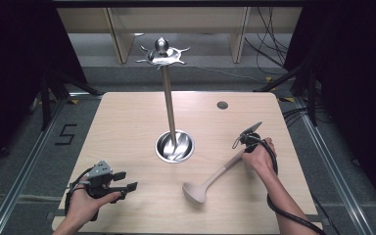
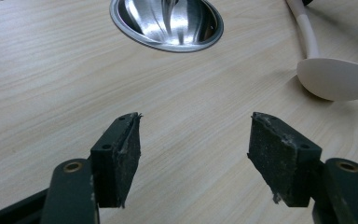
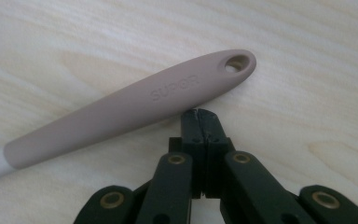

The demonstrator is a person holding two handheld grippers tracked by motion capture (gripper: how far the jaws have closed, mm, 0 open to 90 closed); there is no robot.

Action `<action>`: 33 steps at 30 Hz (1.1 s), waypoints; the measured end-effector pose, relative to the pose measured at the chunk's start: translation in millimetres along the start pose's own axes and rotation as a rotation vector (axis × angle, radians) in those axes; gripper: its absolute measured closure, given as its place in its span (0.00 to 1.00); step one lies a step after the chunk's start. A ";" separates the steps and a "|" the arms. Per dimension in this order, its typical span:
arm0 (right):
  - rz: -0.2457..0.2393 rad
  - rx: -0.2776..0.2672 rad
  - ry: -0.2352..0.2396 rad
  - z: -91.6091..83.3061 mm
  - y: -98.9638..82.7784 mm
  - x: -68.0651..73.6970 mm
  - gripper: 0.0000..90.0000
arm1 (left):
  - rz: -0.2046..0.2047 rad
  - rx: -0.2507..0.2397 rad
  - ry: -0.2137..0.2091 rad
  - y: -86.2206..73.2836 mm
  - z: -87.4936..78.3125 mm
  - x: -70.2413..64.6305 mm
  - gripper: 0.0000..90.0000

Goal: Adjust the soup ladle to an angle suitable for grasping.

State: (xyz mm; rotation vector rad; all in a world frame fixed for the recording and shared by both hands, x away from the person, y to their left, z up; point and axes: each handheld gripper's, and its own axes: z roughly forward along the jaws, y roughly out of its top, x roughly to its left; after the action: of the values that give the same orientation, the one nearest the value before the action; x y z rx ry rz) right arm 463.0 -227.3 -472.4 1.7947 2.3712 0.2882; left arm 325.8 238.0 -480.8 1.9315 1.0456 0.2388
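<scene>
The right gripper [image 3: 200, 116] has its fingers [image 3: 193, 128] pressed together with nothing between them, their tips just beside the mauve grip of the ladle [image 3: 135, 102], apparently touching its lower flank close to the hanging hole. The left gripper [image 2: 193, 149] waits with its fingers [image 2: 121, 154] spread wide over bare wood, empty, near the front left corner of the counter [image 1: 127, 122].

The ladle [image 1: 210, 178] lies flat on the right half of the counter, bowl toward the front edge, handle running back and right to the right hand [image 1: 258, 156]. It looks light and stiff: a pale shaft and bowl, probably plastic or nylon, with a matte, rubbery-looking sleeve on the end that should give good friction. The best hold is likely across that sleeve, a little in from the hole, where it is broadest. Because the handle lies low on the wood, the fingers would have to open and straddle it from above; the bowl end may swing down once lifted.

Around it there is ample open wood. The steel stand [image 1: 169, 98], a tall post with hooks on top rising from a round dished base [image 1: 175, 146], sits mid-counter, well apart from the ladle. The right edge is fairly near the handle, so a push that way risks sliding it off.
</scene>
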 end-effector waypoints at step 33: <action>0.328 0.068 0.214 -2.7 8.9 56.2 0.45 | -0.005 -0.006 0.003 -0.6 -0.5 0.0 0.37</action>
State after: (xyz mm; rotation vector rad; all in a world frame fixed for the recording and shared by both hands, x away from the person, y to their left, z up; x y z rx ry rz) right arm 455.5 -171.1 -467.9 2.2908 2.2308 0.4644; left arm 325.3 238.5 -481.0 1.9237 1.0503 0.2416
